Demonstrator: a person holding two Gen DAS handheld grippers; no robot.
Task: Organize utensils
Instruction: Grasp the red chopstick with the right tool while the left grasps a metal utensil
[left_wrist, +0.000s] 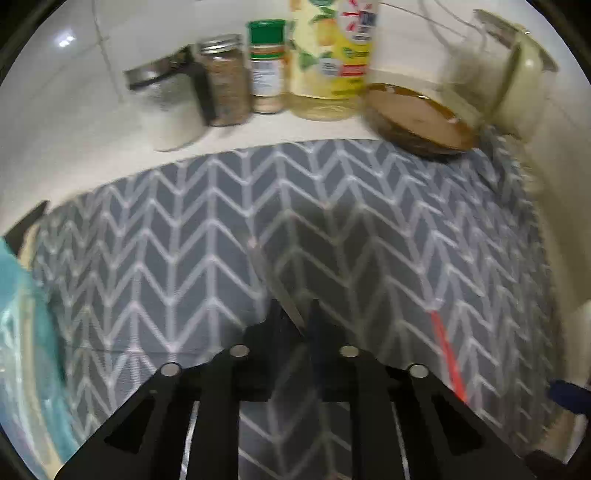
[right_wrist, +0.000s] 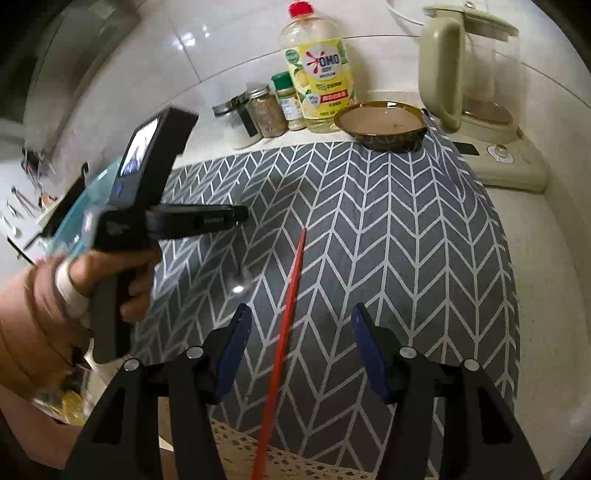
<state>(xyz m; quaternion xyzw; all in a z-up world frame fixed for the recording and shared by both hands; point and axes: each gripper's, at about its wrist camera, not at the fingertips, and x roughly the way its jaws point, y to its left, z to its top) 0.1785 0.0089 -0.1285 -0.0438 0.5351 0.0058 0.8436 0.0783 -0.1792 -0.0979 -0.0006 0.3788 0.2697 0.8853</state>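
Two grippers work above a grey chevron-patterned mat (right_wrist: 388, 229) that covers most of the counter. The right gripper (right_wrist: 301, 350) hovers low over the near part of the mat with its blue-padded jaws spread wide and holding nothing; a red chopstick (right_wrist: 284, 343) lies on the mat between them, touching neither pad, its far tip pointing toward the middle of the mat and its near end passing over the lace edge at the bottom. The left gripper (left_wrist: 297, 321) has its jaws clenched on a thin metal utensil (left_wrist: 275, 280) (it is blurred, so I cannot tell which kind), which sticks forward over the mat. In the right wrist view the left hand (right_wrist: 92, 291) holds this tool at the left side, above the mat's left edge. The centre and the right half of the mat are bare. Along the far edge stand a brown bowl (right_wrist: 380, 123), resting on the mat's corner, a yellow detergent bottle (right_wrist: 319, 74), a green-capped spice bottle (right_wrist: 286, 99), a metal-lidded spice jar (right_wrist: 266, 110) and a jar of white powder (right_wrist: 236, 125), all close together on the counter against the tiled wall. A pale green kettle (right_wrist: 469, 70) stands just beyond the mat's far right corner. At right of the mat a strip of light counter (right_wrist: 546, 295) shows.
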